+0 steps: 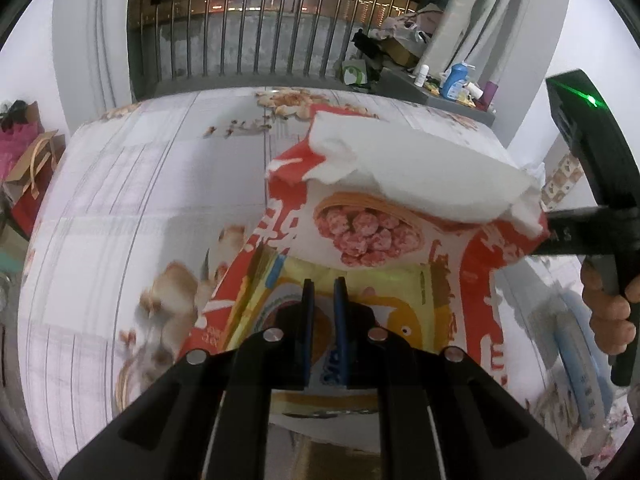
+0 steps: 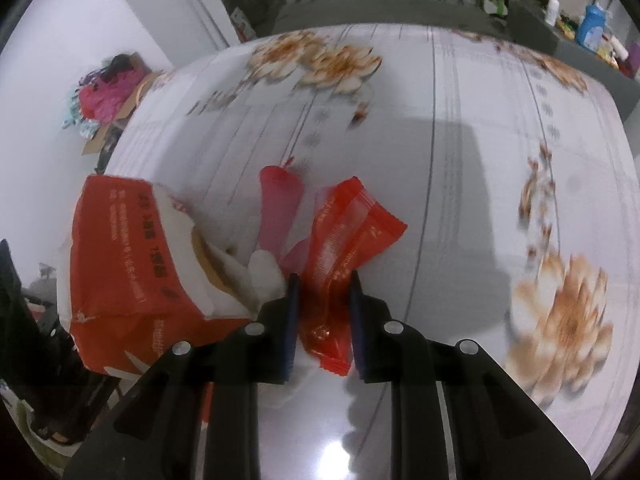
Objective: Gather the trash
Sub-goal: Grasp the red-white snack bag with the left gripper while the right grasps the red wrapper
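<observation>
- Bags and boxes (image 1: 28, 160) crowd the floor at the far left edge of the left wrist view; what they hold is too small to tell.
- One counter (image 1: 120, 200) with a flower print carries the trash in both views.
- Left tongs (image 1: 323, 284) are nearly shut, their two tips pinched on the edge of a yellow packet (image 1: 384, 304) that sits tucked inside the mouth of one big red bag (image 1: 480, 288), so the packet and the bag edge are gripped together as far as can be seen.
- That red bag, printed with a picture of pink meatballs, is the one container in play; it holds the yellow packet near its mouth and white tissue (image 1: 400, 168) bulging out at its far side.
- Right tongs (image 1: 568, 236) show at the right edge of the left wrist view as a dark bar touching the tissue end of the bag, with a hand (image 1: 608, 312) on the handle below.
- In the right wrist view the same red bag (image 2: 116, 264) sits at the left, white tissue (image 2: 256, 276) spilling from its open side.
- Just right of it lie one pink wrapper (image 2: 280, 200) and one red wrapper (image 2: 344, 248) on the counter, overlapping.
- Right tongs (image 2: 324, 284) are closed partway on the red wrapper, which runs between the two tips; both tips appear to press its sides.
- Bottles (image 2: 592, 28), one of them blue, stand on a grey ledge at the far right.
</observation>
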